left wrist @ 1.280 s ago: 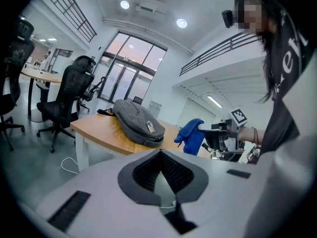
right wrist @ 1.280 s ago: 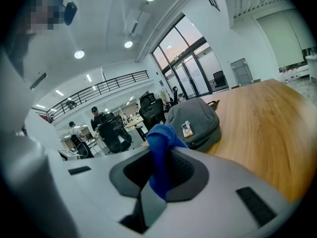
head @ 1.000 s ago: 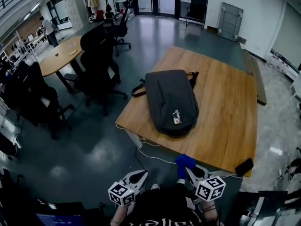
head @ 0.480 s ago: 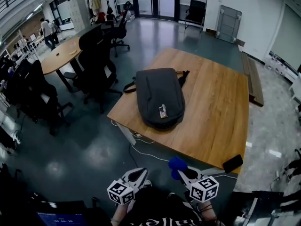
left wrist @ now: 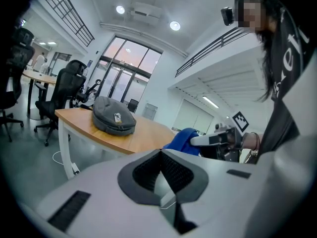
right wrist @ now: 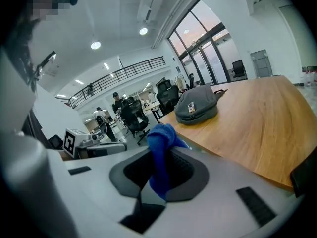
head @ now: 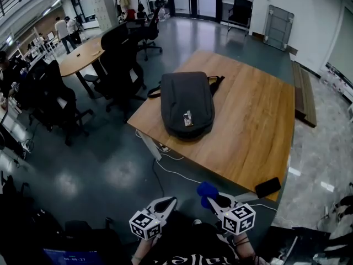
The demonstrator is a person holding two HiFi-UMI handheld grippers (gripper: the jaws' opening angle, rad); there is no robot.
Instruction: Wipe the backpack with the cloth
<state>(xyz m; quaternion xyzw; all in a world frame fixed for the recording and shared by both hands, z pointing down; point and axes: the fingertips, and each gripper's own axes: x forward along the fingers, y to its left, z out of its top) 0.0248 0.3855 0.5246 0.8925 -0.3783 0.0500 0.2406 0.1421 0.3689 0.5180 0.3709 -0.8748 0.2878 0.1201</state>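
A dark grey backpack [head: 187, 104] lies flat on the wooden table [head: 259, 126], near its left side; it also shows in the left gripper view as the backpack [left wrist: 113, 115] and in the right gripper view as the backpack [right wrist: 197, 103]. My right gripper [head: 212, 199] is shut on a blue cloth [head: 206, 190], whose bunched end sticks out past the jaws as the cloth [right wrist: 159, 152]. My left gripper [head: 164, 205] is shut with nothing in it. Both grippers hang low in front of the person, well short of the table's near edge.
A black phone [head: 268, 187] lies on the table's near right corner. Black office chairs [head: 118, 65] and a round wooden table [head: 80, 57] stand to the left. White cables [head: 176, 173] trail on the floor under the near edge. People stand at the far left.
The view has shifted, so the table and backpack sit slightly farther off and more central. Both grippers keep their places low in front; the cloth stays held.
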